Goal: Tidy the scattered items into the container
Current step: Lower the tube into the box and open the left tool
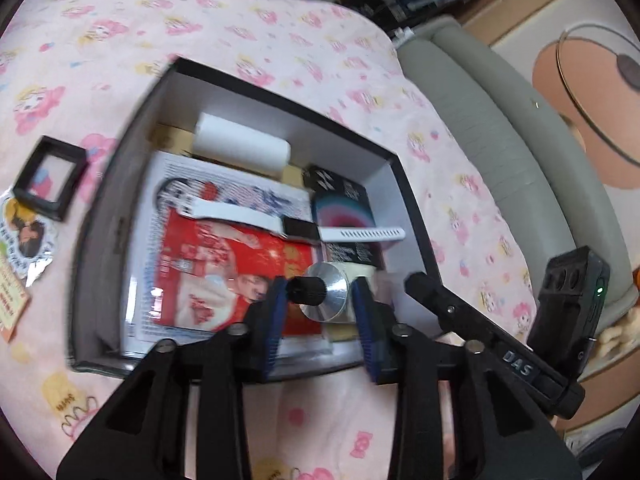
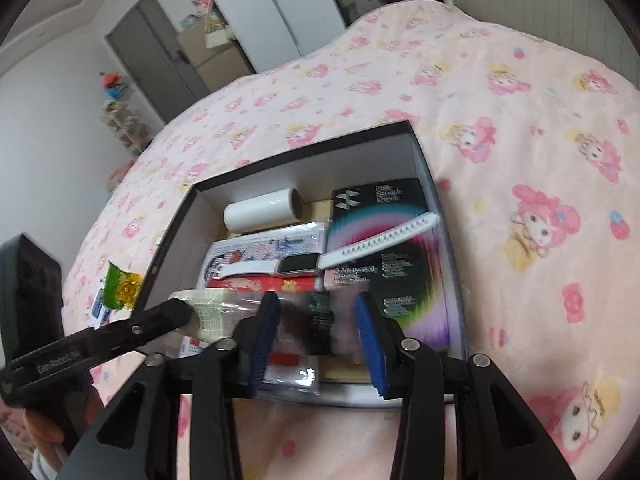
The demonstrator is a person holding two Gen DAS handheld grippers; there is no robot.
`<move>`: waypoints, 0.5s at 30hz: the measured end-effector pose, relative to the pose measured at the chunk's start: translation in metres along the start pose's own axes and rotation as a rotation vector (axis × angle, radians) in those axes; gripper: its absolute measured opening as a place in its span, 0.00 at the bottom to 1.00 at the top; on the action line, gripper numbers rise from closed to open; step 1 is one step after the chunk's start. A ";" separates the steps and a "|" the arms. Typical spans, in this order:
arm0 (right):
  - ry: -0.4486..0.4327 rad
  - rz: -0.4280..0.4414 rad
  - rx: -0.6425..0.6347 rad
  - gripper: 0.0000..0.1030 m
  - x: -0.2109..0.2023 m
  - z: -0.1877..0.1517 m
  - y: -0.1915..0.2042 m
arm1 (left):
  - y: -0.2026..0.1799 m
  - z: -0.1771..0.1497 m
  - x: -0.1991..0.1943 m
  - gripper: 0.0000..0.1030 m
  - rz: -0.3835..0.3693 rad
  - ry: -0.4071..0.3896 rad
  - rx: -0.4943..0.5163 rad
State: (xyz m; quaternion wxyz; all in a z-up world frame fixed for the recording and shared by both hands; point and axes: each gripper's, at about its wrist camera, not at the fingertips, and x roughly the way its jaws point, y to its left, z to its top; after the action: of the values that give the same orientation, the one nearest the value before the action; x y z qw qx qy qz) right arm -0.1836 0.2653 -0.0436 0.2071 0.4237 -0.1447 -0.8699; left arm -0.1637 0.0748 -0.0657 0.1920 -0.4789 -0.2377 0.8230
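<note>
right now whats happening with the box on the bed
A person is tidying loose items into the open box on the pink blanket. The left hand-held gripper hangs over the box's near end with a silver knob between its fingers. The right hand-held gripper is open above the box. A white watch and a white roll already lie inside; a small black frame remains outside.

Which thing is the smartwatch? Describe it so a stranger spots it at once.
On the pink cartoon-print blanket sits an open black box with white inner walls. Inside, the smartwatch lies on top of the flat packets, stretched across the middle, in front of the white roll. It alone has a dark rectangular screen and a white perforated strap.
</note>
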 end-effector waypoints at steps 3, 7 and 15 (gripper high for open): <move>0.006 0.011 0.005 0.35 0.008 0.003 -0.007 | -0.013 0.001 0.018 0.28 0.051 0.034 0.056; 0.014 -0.041 -0.022 0.35 0.016 0.003 -0.006 | -0.016 0.002 0.035 0.28 0.103 0.065 0.063; 0.052 -0.214 -0.065 0.33 0.033 -0.008 -0.013 | 0.004 0.009 0.029 0.33 0.244 0.014 0.020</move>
State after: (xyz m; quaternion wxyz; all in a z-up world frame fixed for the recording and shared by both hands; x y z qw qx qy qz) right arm -0.1984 0.2602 -0.0758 0.1303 0.4522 -0.0651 -0.8800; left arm -0.1849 0.0857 -0.0840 0.0967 -0.5079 -0.1682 0.8393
